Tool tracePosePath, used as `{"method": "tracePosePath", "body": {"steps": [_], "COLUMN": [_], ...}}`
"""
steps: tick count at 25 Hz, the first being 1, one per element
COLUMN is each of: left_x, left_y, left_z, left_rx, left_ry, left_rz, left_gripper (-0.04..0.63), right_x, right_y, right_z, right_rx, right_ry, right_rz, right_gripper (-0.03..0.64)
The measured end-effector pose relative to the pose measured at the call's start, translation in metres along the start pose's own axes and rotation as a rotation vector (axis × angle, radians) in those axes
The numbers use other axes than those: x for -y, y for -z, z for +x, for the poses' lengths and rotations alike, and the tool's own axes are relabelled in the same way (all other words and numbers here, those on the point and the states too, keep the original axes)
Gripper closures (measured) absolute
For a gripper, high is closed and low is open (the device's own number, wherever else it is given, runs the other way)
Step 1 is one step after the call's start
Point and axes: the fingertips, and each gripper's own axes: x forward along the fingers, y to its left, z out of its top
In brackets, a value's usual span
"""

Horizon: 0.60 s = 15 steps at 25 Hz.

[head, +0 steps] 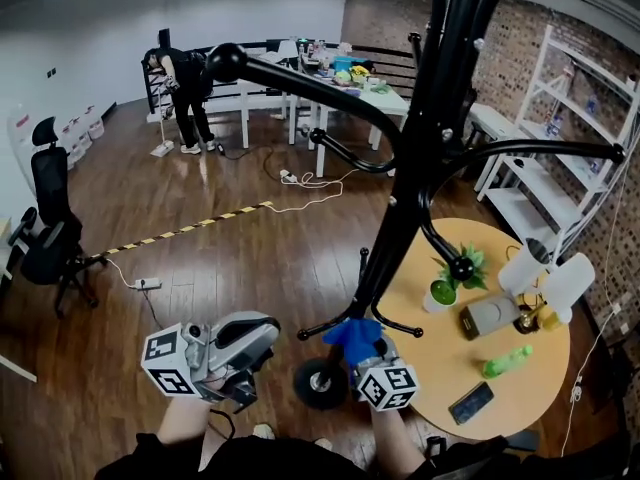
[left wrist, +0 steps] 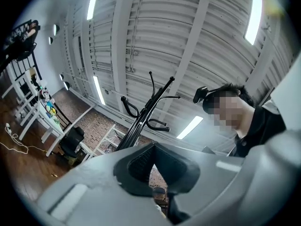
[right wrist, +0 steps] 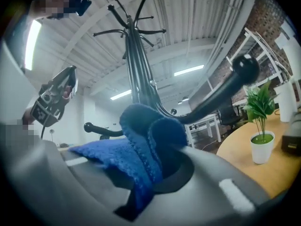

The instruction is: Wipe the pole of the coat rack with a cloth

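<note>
The black coat rack's pole (head: 415,183) slants from the top of the head view down to its round base (head: 320,384). A blue cloth (head: 353,335) is bunched against the low part of the pole, with my right gripper (head: 362,346) shut on it. In the right gripper view the cloth (right wrist: 136,147) fills the shut jaws of the right gripper (right wrist: 151,160), and the pole (right wrist: 135,69) rises just behind it. My left gripper (head: 250,336) hangs left of the base, apart from the rack. In its own view the left gripper (left wrist: 153,172) is shut and empty, the rack (left wrist: 141,119) farther off.
A round wooden table (head: 440,353) stands right of the rack's base with a potted plant (head: 447,280), a phone (head: 471,402) and a green bottle (head: 508,361). White shelves (head: 540,183) line the brick wall. An office chair (head: 50,223) stands left; a person (head: 188,86) works at the back.
</note>
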Motion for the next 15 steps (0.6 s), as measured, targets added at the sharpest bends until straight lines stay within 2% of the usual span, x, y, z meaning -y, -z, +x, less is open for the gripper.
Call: {"method": "tracePosePath", "body": {"steps": [8, 12, 15], "left_x": [0.002, 0.006, 0.005], "left_y": [0.019, 0.022, 0.015], "left_z": [0.008, 0.011, 0.008], "left_rx": [-0.029, -0.037, -0.028], "left_ry": [-0.090, -0.100, -0.089], "left_rz": [0.006, 0.023, 0.029], "left_gripper": [0.595, 0.595, 0.595], "right_x": [0.001, -0.013, -0.027], "right_y": [-0.011, -0.054, -0.106], "right_z": [-0.003, -0.002, -0.007], "right_rx": [0.030, 0.107, 0.211], "right_ry": [-0.010, -0.054, -0.068], "right_rz": [0.072, 0.076, 0.055], "right_gripper": [0.594, 0.594, 0.594]}}
